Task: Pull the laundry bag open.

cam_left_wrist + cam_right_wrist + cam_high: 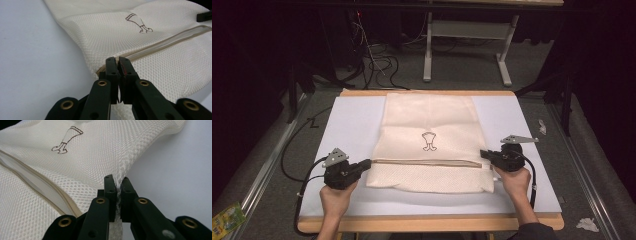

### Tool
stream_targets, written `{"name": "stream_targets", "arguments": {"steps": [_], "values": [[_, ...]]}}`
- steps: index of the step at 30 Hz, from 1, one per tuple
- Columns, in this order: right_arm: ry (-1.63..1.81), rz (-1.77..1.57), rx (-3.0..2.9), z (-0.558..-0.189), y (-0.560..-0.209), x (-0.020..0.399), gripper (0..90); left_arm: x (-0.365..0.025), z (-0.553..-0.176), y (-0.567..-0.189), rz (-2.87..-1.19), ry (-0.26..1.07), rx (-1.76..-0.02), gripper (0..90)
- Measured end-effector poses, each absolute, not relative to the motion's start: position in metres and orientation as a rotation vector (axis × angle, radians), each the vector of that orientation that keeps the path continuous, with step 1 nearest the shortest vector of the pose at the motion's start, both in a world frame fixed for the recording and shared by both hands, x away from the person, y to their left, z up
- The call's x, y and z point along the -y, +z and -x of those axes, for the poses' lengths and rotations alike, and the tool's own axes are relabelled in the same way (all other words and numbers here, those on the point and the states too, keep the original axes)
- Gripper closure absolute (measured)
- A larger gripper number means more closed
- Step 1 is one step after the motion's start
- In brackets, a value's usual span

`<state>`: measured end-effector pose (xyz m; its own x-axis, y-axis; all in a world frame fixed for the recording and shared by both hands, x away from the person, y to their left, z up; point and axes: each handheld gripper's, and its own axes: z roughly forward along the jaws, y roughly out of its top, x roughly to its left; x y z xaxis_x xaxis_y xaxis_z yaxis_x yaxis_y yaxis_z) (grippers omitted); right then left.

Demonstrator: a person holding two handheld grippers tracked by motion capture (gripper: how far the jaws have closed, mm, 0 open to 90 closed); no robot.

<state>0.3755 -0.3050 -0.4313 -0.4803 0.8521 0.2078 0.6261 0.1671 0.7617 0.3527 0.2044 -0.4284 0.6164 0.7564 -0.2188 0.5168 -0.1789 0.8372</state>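
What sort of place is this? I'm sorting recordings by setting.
Probably a lab or recording workspace, not a home: a wooden board table on grey carpet, loose cables on the floor behind, dark curtains around, a mesh laundry bag laid out.

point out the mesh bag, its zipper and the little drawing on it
mesh bag [429, 114], high view, upper plain panel
zipper [427, 162], high view, middle of the beige strip
drawing [138, 24], left gripper view, middle of the outline figure

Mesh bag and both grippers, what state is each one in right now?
mesh bag: lying flat on the white table cover, pinched at both side edges.
zipper: looks closed along its length.
left gripper: shut on the bag's edge at the zipper end.
right gripper: shut on a fold of mesh.
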Motion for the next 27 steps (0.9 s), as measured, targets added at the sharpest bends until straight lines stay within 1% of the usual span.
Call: {"name": "stream_targets", "arguments": {"steps": [10, 19, 27], "values": [[1.21, -1.444, -2.154, -0.375, -0.43, 0.312, 88.1, -0.201, -0.354, -0.431, -1.869, 0.295, -1.025, 87.3], [1.2, -1.456, -2.151, -0.377, -0.43, 0.317, 88.2, -0.199, -0.355, -0.435, -1.932, 0.313, -1.028, 87.3], [1.169, -1.464, -2.169, -0.377, -0.433, 0.318, 87.9, -0.198, -0.354, -0.437, -1.944, 0.279, -1.028, 87.3]]}}
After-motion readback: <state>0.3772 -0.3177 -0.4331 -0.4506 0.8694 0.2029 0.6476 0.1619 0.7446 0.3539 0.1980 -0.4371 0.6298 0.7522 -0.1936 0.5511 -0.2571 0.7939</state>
